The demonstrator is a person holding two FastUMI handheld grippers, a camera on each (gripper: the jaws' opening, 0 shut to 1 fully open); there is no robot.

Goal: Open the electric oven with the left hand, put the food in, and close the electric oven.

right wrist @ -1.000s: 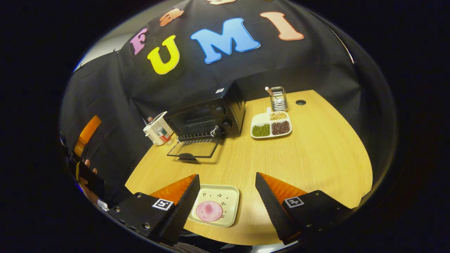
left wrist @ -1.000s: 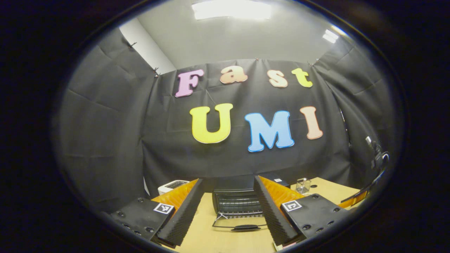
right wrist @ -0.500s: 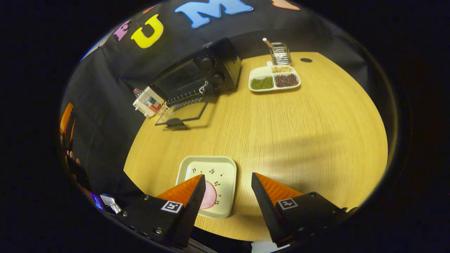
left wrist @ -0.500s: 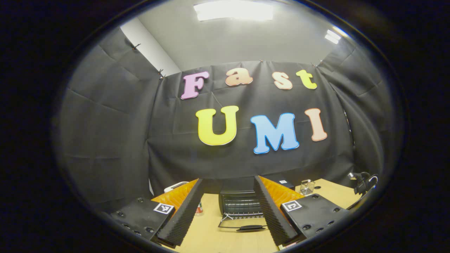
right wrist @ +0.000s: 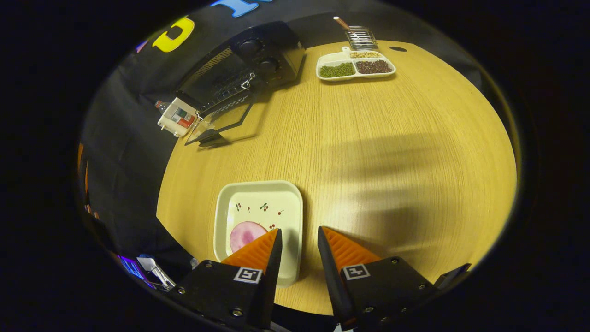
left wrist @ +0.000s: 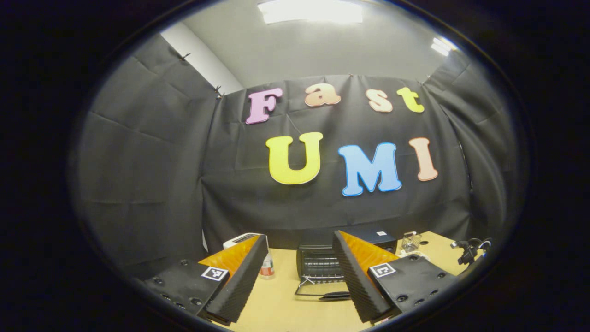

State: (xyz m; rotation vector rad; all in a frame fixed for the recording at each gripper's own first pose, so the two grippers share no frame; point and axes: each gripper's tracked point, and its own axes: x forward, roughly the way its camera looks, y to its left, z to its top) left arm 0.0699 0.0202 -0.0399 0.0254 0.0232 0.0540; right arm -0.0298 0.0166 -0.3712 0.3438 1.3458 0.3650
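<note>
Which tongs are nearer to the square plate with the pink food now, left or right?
Right. The right tongs straddle the square plate's right edge; the left tongs are open, facing the oven.

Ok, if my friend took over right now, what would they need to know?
Left hand-held gripper: open, empty, raised and facing the oven from a distance.
Right hand-held gripper: fingers narrowed but apart, straddling the right rim of the square plate; not clamped yet.
The pink round food lies on that plate, near the table's front edge.
Done: the oven door lies open, folded down.
Left: grip the plate, carry it into the oven, close the door.
</note>
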